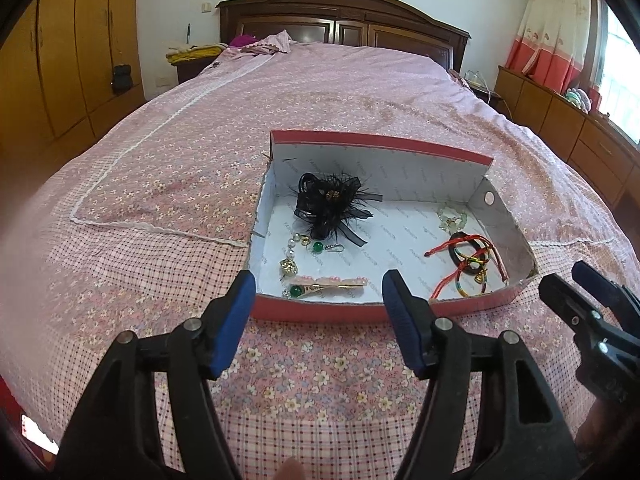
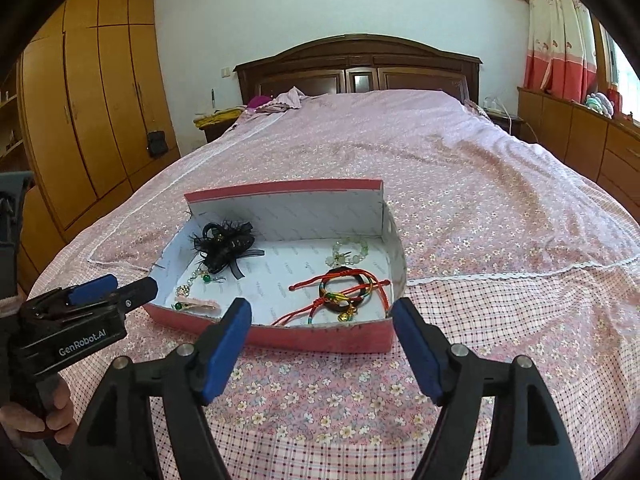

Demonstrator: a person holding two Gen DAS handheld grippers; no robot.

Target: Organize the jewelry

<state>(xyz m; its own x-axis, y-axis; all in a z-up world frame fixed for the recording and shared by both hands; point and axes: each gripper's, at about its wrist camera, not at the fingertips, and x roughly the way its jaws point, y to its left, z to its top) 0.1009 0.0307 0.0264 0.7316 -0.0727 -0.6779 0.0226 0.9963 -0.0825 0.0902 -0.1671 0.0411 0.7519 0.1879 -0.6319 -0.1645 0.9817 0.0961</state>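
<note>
Pink floral bedspread covers the bed (image 1: 320,92), and everything sits on its near end. Red cardboard box (image 1: 400,306), shallow and white-lined, lies just ahead of both grippers with its long side running across the view.

Inside, left half: black feather-and-ribbon hair ornament (image 1: 332,204) toward the back, beaded charms with green beads (image 1: 308,248) in front of it, and a pink hair clip (image 1: 332,284) lying along the near wall, long axis parallel to that wall. Right half: pale green bead bracelet (image 1: 452,218) at the back, a tangle of red cord bracelets and dark rings (image 1: 468,260) nearer.

Left gripper (image 1: 319,308) hangs just short of the near wall, jaws apart, nothing between them; the hair clip lies straight ahead, just over the rim. Right gripper (image 2: 322,336), jaws also apart and empty, faces the cord tangle, again just beyond the wall.

Judgement: each hand is nearer its own half. All pieces appear already in the box, so the task looks close to finished; any further reach goes forward and down over the rim.
</note>
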